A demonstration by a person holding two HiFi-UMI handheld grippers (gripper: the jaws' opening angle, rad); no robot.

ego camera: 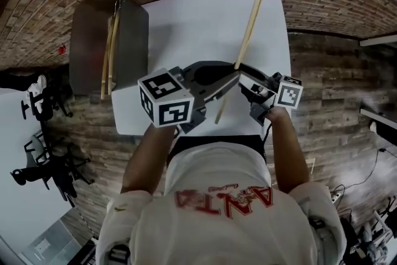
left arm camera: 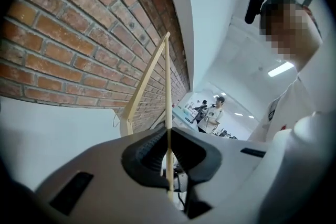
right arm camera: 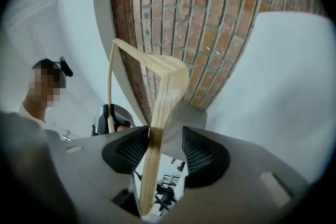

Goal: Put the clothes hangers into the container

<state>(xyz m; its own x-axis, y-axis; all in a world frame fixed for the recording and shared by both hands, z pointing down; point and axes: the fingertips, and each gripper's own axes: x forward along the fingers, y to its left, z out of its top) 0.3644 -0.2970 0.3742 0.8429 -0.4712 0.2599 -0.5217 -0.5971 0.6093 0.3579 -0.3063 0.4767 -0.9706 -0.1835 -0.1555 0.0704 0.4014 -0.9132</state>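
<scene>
Wooden hanger [ego camera: 251, 15]: in the air above the near part of the white table [ego camera: 186, 28], well right of the grey container [ego camera: 138, 34].

Left gripper [left arm camera: 168, 139]: clamped on its thin bar.

Right gripper [right arm camera: 165, 139]: jaws apart, with the hanger's arm leaning on one pad.

Risk: with only one thin pinch, the hanger may swivel, slip or snag the container rim or the stored hangers [ego camera: 110, 53].
</scene>
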